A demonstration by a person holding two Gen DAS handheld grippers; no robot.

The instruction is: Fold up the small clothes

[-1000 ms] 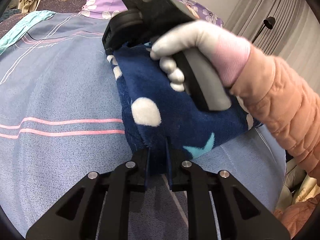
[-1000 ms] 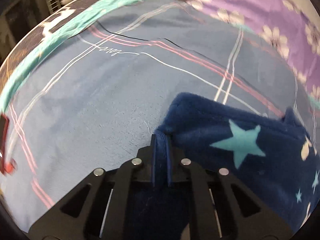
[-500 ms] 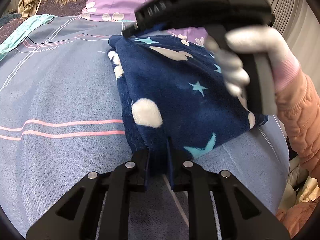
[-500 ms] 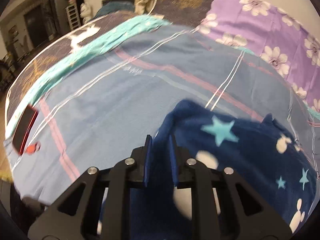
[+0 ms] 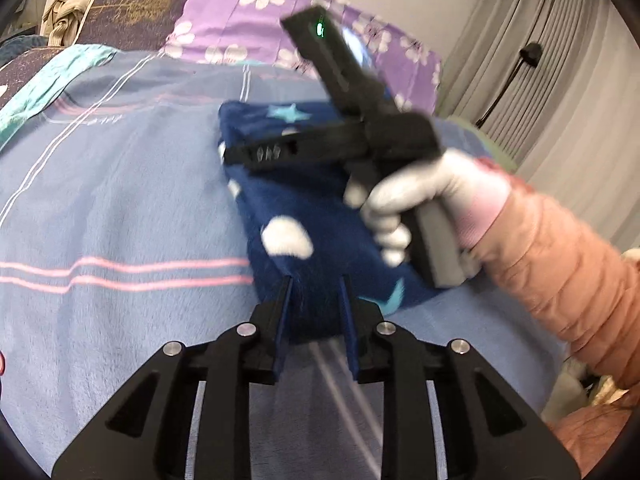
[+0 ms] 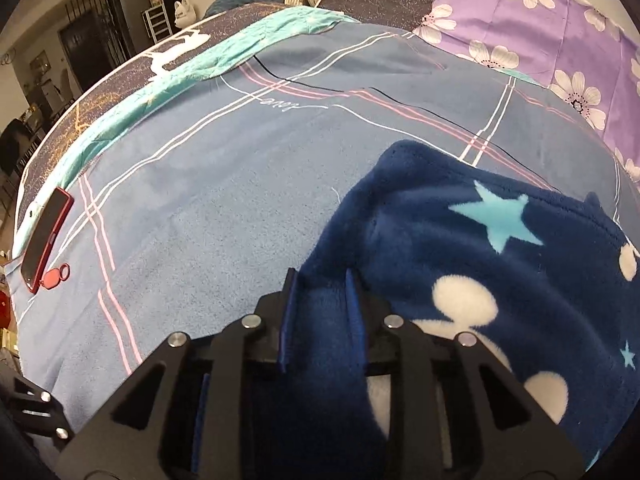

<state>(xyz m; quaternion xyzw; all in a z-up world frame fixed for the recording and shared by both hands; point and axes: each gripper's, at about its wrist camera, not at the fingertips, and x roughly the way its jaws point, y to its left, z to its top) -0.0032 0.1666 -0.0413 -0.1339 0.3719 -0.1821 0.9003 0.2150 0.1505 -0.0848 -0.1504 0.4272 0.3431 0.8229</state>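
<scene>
Nearest in the left wrist view, the left gripper (image 5: 314, 300) has its fingers (image 5: 283, 312) opening, a narrow gap between them, with the near edge of the navy fleece garment (image 5: 296, 208) sitting in that gap; the pads look slack on the cloth rather than pressing it. The garment lies folded into a compact block on the blue plaid bedspread (image 5: 120, 200), patterned with white blobs and pale blue stars. Over its far end hovers the right gripper (image 5: 256, 154), motion-blurred, held by a white-gloved hand (image 5: 408, 200) coming out of a peach quilted sleeve (image 5: 560, 264).

In the right wrist view, the right gripper's fingers (image 6: 354, 312) are likewise opening, a fold of the same fleece between them, loosely bracketed rather than clamped. The garment spreads away to the right of those fingers, its rounded corner resting on the bedspread. Well to the left, near the bed's edge, lies a red-cased phone (image 6: 44, 240) with a small red ring tag (image 6: 56, 275) just beside it. Farther back, a teal quilt border (image 6: 200, 60) runs along the bedspread, and a purple flowered pillow (image 6: 540, 28) sits at the head of the bed
</scene>
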